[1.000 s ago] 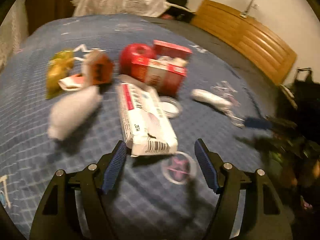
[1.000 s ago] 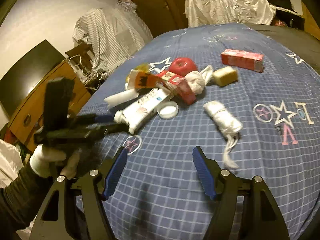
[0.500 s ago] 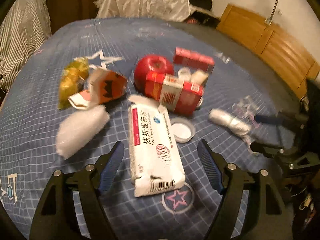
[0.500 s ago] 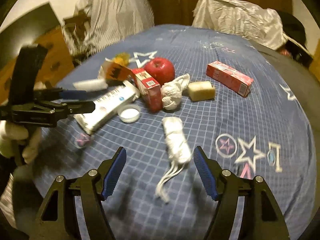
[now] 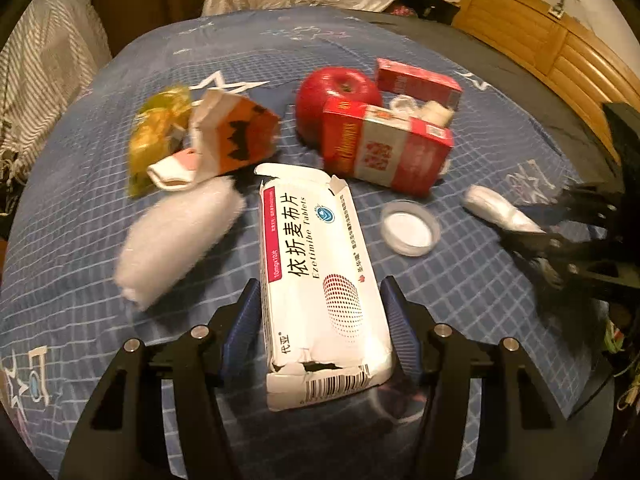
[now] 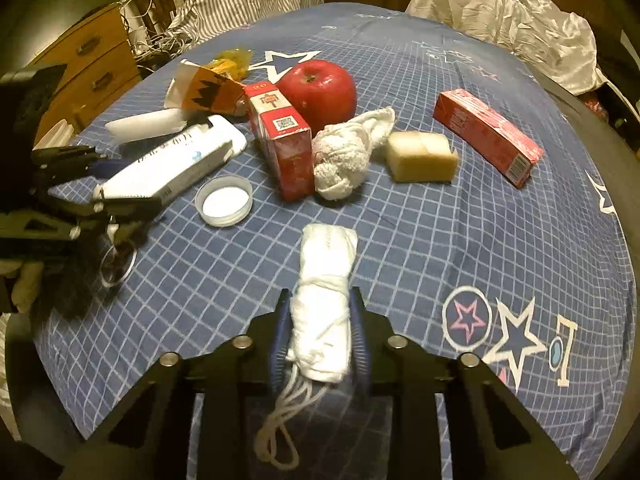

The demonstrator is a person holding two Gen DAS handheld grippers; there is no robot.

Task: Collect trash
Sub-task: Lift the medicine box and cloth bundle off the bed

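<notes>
My left gripper (image 5: 320, 336) clamps the tablet box (image 5: 320, 276) lengthwise between its fingers, my right gripper (image 6: 319, 336) the white bundle (image 6: 324, 312).

Glossy red apple (image 6: 318, 94), matt torn cardboard tablet box (image 5: 320, 284), fuzzy white cloth roll (image 6: 325, 312) (string-tied), woven checked bedsheet (image 6: 460, 240).

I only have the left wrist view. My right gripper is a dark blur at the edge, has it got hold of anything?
Observer: Yes. The right gripper is shut on the white mask roll.
Operator: What's hidden behind the red carton?
Observer: A knotted white rag and a yellow sponge beside it.
Operator: Anything trailing from the roll?
Observer: Its loose strings hang below the fingers.
</notes>
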